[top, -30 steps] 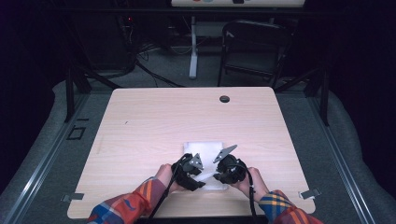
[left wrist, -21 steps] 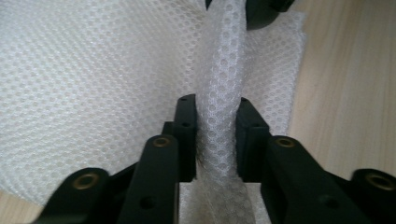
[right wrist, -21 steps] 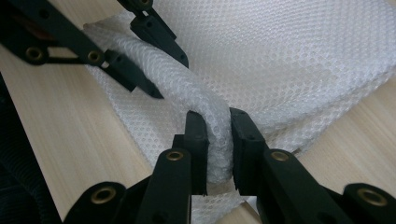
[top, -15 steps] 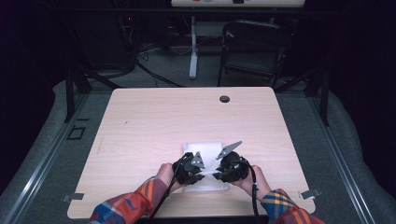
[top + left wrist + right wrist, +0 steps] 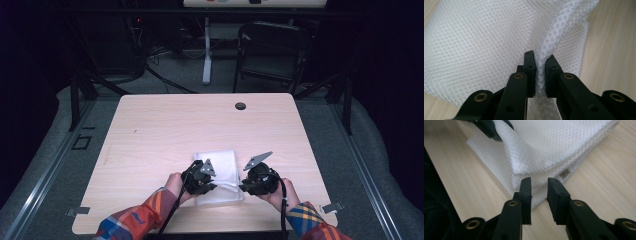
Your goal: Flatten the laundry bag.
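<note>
Left gripper view has the left claw [image 5: 540,72] closed on a raised pleat of white mesh fabric [image 5: 486,42], the netting squeezed between its two black jaws and fanning out beyond them. In the right gripper view the right claw [image 5: 539,195] stands open, its jaws apart and empty, just short of the fabric's near edge, where a small tag [image 5: 565,173] pokes out; farther up in that view the other claw [image 5: 492,128] is seen gripping the cloth.

From the high view, the left claw [image 5: 201,177] sits over the near left part of the folded mesh [image 5: 220,162], the right claw [image 5: 260,179] just beside its right edge, and the piece lies on the light wooden tabletop [image 5: 165,125] near the person's side.

The mesh looks light, soft and limp: it will likely drape and sag from any single grip rather than hold shape, and its layers may slide over each other. An edge or corner seems the best place to pinch, taking all wanted layers at once.

How many layers the left claw has caught is hidden by its jaws. The tag's marking is too small to read, and the near edge under the hands is covered in the high view.
</note>
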### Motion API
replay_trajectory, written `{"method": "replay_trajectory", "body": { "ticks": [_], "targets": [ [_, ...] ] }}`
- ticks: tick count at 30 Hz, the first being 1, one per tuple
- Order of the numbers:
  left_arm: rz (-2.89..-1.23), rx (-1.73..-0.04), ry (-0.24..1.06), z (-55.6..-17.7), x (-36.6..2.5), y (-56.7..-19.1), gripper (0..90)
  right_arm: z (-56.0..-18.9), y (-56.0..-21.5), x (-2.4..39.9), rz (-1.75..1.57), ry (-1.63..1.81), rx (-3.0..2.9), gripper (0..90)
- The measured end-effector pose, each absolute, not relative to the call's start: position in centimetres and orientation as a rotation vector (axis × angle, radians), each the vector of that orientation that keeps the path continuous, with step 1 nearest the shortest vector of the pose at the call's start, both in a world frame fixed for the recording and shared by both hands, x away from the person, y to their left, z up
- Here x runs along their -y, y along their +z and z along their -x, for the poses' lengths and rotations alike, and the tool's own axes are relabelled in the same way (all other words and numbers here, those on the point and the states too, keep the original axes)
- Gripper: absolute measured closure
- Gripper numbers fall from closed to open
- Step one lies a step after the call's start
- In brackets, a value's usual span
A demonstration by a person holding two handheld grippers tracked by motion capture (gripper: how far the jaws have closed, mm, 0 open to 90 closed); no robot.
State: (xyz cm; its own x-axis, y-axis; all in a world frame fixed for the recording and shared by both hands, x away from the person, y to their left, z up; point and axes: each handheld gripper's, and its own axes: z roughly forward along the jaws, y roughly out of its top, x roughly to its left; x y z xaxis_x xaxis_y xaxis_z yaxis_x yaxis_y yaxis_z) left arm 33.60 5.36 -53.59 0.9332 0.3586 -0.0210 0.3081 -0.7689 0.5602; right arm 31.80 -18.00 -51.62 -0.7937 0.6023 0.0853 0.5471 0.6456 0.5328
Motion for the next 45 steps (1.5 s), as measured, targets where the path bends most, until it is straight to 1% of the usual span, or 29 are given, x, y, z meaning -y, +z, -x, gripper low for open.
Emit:
{"method": "replay_trajectory", "body": {
  "ticks": [1, 3, 4, 5, 6, 11, 20, 26, 45],
  "targets": [
    [-2.501, -0.479, 0.116, -33.7, -5.5, -53.5, 82.7, -31.8, -51.6, 18.0, -0.966, 0.843, -2.759, 77.6],
    [-2.490, -0.488, 0.117, -33.8, -5.7, -53.3, 82.7, -31.8, -51.9, 17.8, -0.960, 0.846, -2.764, 82.3],
    [-2.484, -0.493, 0.123, -33.8, -5.7, -53.3, 82.7, -31.8, -51.9, 17.8, -0.960, 0.846, -2.764, 82.3],
    [-2.485, -0.489, 0.120, -33.9, -5.9, -53.1, 82.7, -31.7, -52.0, 17.7, -0.941, 0.837, -2.771, 84.3],
    [-2.478, -0.497, 0.122, -34.0, -6.0, -53.0, 82.7, -31.6, -52.4, 17.3, -0.911, 0.828, -2.793, 88.1],
    [-2.466, -0.508, 0.118, -34.2, -6.2, -52.8, 82.7, -31.8, -53.1, 16.6, -0.900, 0.850, -2.795, 90.0],
    [-2.453, -0.539, 0.086, -34.7, -6.7, -52.8, 82.6, -32.1, -55.0, 15.6, -0.913, 0.819, -2.808, 90.0],
    [-2.437, -0.550, 0.105, -34.8, -6.8, -52.5, 82.2, -32.3, -55.9, 15.6, -0.935, 0.787, -2.805, 90.0],
    [-2.363, -0.606, 0.133, -36.6, -7.9, -50.2, 80.8, -32.1, -56.1, 15.6, -0.882, 0.796, -2.792, 90.0]
  ]
}}
